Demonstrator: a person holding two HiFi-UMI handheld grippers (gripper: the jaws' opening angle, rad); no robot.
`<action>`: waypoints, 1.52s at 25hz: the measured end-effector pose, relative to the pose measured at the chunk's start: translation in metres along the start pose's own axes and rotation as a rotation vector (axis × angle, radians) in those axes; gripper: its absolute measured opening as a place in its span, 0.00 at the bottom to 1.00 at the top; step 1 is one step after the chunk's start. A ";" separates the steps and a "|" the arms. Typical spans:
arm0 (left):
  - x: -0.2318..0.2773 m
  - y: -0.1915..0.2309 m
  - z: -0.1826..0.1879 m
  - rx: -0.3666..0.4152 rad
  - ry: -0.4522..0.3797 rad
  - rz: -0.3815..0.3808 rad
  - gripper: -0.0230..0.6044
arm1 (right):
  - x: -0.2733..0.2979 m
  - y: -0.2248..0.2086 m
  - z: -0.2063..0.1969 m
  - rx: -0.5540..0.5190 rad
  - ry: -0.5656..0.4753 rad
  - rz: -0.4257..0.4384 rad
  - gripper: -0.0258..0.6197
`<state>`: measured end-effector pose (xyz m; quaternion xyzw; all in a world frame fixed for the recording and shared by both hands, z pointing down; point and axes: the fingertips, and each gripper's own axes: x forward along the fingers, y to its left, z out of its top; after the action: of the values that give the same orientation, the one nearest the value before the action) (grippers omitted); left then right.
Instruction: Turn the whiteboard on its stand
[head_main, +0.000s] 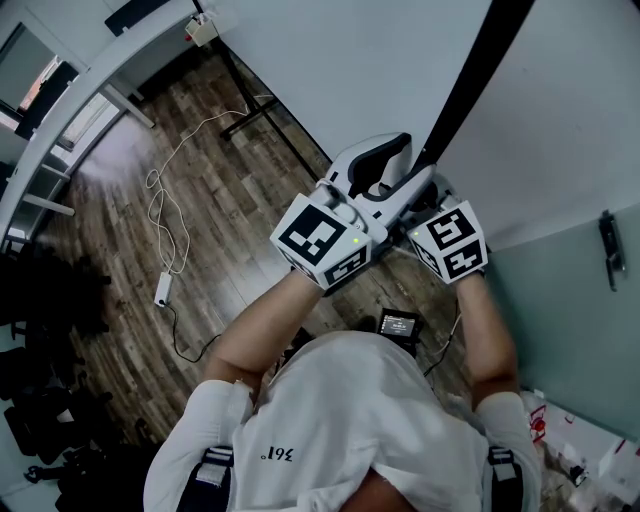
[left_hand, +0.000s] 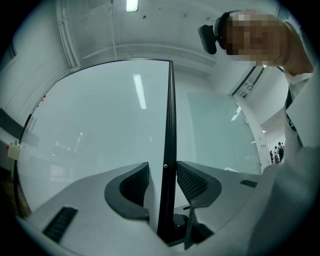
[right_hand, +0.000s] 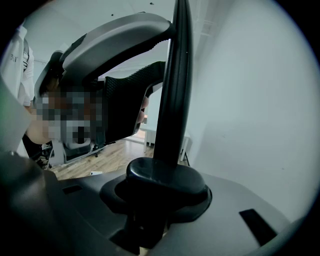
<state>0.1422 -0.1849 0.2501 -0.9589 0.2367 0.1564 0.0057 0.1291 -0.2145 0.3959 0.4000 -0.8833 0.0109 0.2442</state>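
Your left tool is pinching the whiteboard by its black edge. That edge runs straight up between the two pads, with the pale board faces spreading away on either side. Your right tool is clamped on the same black edge, just beside the left one. Both tools sit high above the wooden floor.

- The whiteboard stands at upper right in the head view, and its near edge runs down towards my hands.
- My left tool sits on that edge, one jaw on either side.
- My right tool sits just below it, clamped on the same edge.
- The floor lies left of the board, with a cable on it.
- A desk stands far left, beyond the cable.
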 end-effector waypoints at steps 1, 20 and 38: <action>0.000 -0.001 0.000 0.001 -0.001 0.000 0.33 | -0.001 0.000 0.000 0.000 -0.001 0.001 0.28; -0.009 0.000 -0.002 -0.032 0.002 -0.005 0.33 | 0.000 0.003 -0.002 0.023 -0.012 -0.030 0.29; -0.025 -0.003 0.005 -0.049 -0.002 -0.018 0.33 | -0.004 0.003 -0.002 0.004 -0.001 -0.120 0.32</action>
<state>0.1215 -0.1703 0.2530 -0.9607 0.2240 0.1629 -0.0160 0.1300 -0.2093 0.3959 0.4528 -0.8578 -0.0024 0.2432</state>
